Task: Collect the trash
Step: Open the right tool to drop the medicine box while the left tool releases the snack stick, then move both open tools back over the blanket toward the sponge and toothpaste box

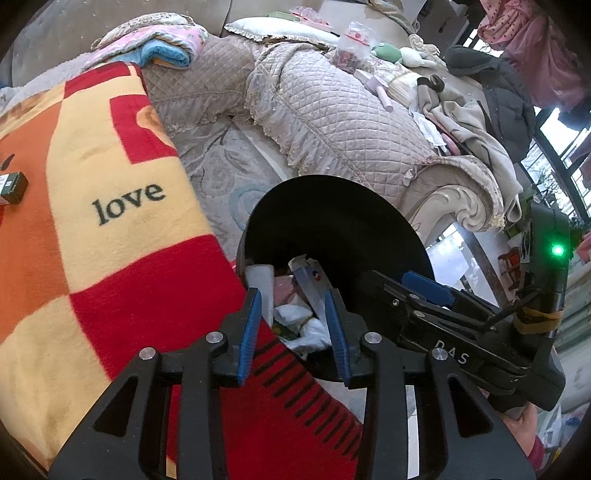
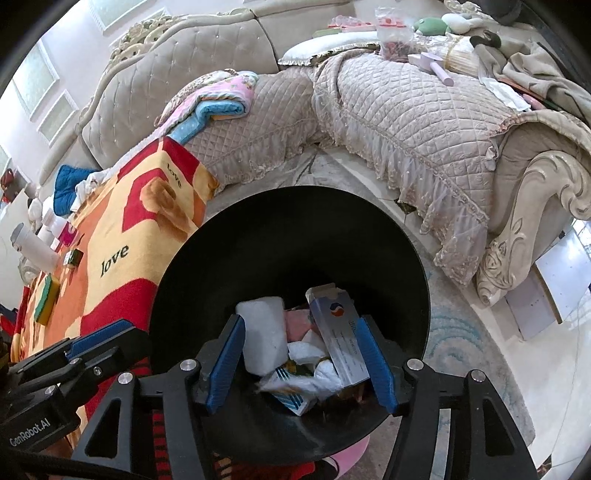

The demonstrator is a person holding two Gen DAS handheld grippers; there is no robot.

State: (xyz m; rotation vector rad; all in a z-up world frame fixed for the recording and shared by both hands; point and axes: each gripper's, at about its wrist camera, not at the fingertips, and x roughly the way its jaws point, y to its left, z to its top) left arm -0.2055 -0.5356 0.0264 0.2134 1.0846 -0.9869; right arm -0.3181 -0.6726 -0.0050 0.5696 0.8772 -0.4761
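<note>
Both tools hang part-open and empty over the black bin (image 2: pixel 288 236), the right tool (image 2: pixel 299 365) directly above a white foam block (image 2: pixel 264 336) and a carton (image 2: pixel 340 332), the left tool (image 1: pixel 293 325) alongside. The trash below looks light and crushable, best pinched across flat faces.

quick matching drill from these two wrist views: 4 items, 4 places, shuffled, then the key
Items:
1. white foam block
2. pink and blue folded quilt
3. small dark box
4. green soft toy

Places:
A. on the checked blanket
B. far end of the sofa
C. inside the black bin
D. sofa corner, next to the blanket

Pairs: 1-C, 2-D, 3-A, 4-B
</note>
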